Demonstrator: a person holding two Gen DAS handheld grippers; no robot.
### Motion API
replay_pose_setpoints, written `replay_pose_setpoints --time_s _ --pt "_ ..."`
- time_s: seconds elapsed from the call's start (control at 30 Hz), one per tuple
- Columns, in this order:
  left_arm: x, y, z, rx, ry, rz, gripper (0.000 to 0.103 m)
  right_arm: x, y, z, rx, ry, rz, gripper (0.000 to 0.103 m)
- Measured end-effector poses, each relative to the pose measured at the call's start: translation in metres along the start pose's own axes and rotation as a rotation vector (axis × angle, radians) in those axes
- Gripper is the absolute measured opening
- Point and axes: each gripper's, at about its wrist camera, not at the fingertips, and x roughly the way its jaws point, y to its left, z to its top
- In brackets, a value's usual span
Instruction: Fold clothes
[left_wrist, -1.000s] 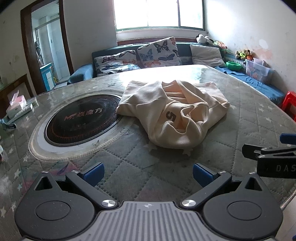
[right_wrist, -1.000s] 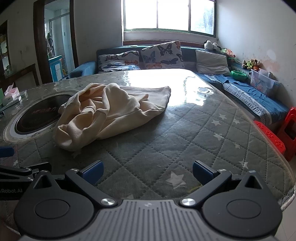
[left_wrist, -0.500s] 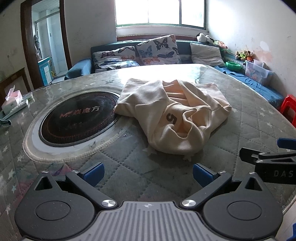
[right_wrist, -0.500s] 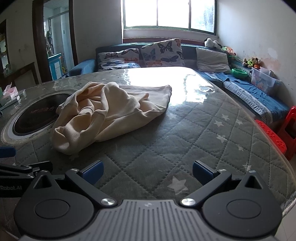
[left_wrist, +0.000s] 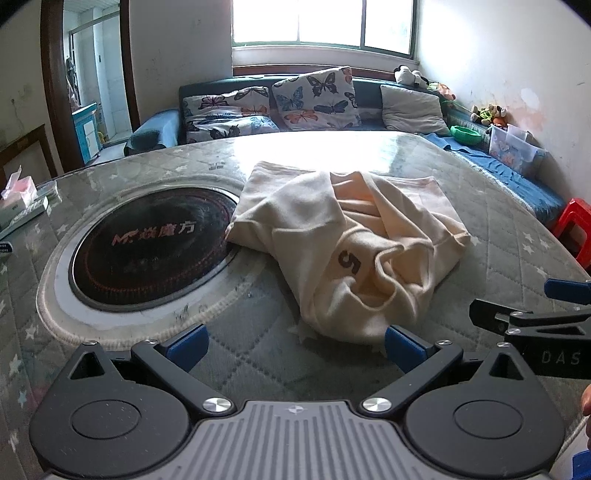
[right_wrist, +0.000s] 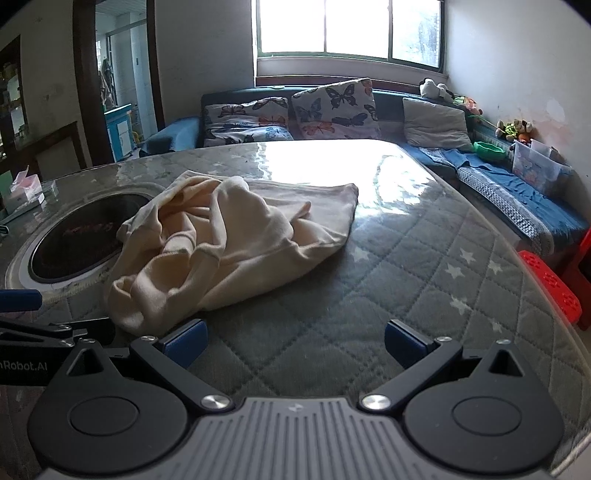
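A cream garment (left_wrist: 351, 243) with a dark "5" on it lies crumpled on the quilted grey table (left_wrist: 258, 362). It also shows in the right wrist view (right_wrist: 229, 247), left of centre. My left gripper (left_wrist: 293, 345) is open and empty, its right finger close to the garment's near end. My right gripper (right_wrist: 293, 341) is open and empty, its left finger just short of the garment's near corner. The right gripper (left_wrist: 532, 310) shows at the right edge of the left wrist view.
A round black cooktop inset (left_wrist: 155, 247) lies left of the garment. A tissue box (left_wrist: 18, 192) sits at the far left edge. A sofa with butterfly cushions (left_wrist: 314, 99) runs behind the table. A red stool (right_wrist: 550, 284) stands to the right.
Both grippers have moved forward toward the garment, which now looks larger and nearer. Both stay open. The garment has not moved.
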Motion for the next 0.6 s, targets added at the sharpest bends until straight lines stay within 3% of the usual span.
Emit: replay_pose_setpoints --time_s 0.33,0.6 --pt "0.015 0.005 0.047 -0.002 -0.039 -0.025 0.103 0.022 -0.005 0.039 -0.021 -0.012 0.026 0.103" --pt "0.045 0.009 0.095 -0.001 -0.072 -0.029 0.102 0.048 -0.009 0.074 -0.045 -0.013 0.064 0.092"
